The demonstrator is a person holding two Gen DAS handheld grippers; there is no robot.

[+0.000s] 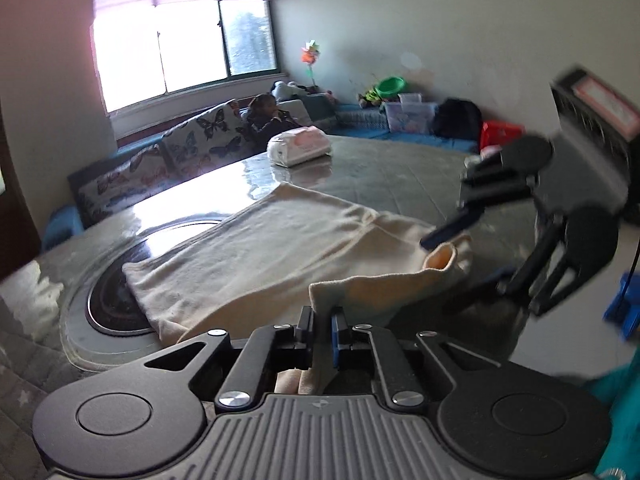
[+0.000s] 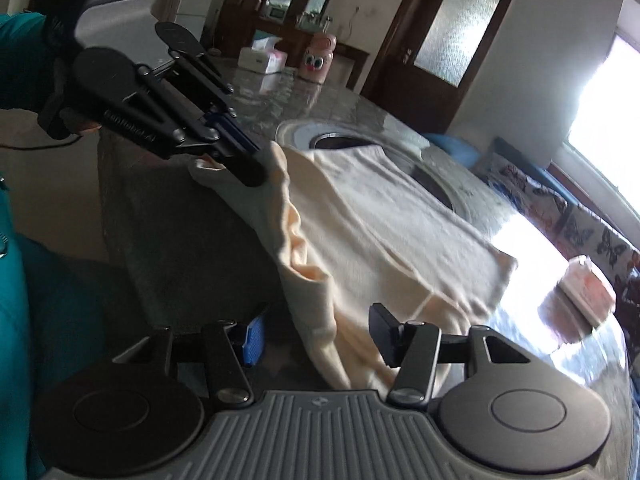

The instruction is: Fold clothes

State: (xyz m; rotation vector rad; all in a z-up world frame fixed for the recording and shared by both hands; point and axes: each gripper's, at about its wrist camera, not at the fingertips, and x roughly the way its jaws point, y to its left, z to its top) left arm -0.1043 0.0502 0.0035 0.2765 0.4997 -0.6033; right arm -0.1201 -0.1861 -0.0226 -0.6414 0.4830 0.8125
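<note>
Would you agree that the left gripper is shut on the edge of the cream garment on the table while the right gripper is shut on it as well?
Not quite: the right gripper is open, its jaws spread around the cream garment, as the right wrist view shows. The left gripper is indeed shut on the garment's edge, on the table.

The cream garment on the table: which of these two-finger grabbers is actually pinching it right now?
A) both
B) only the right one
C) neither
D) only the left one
D: the left gripper is shut on an edge of the cream garment, while the right gripper has its fingers spread wide, cloth lying loose between them.
</note>
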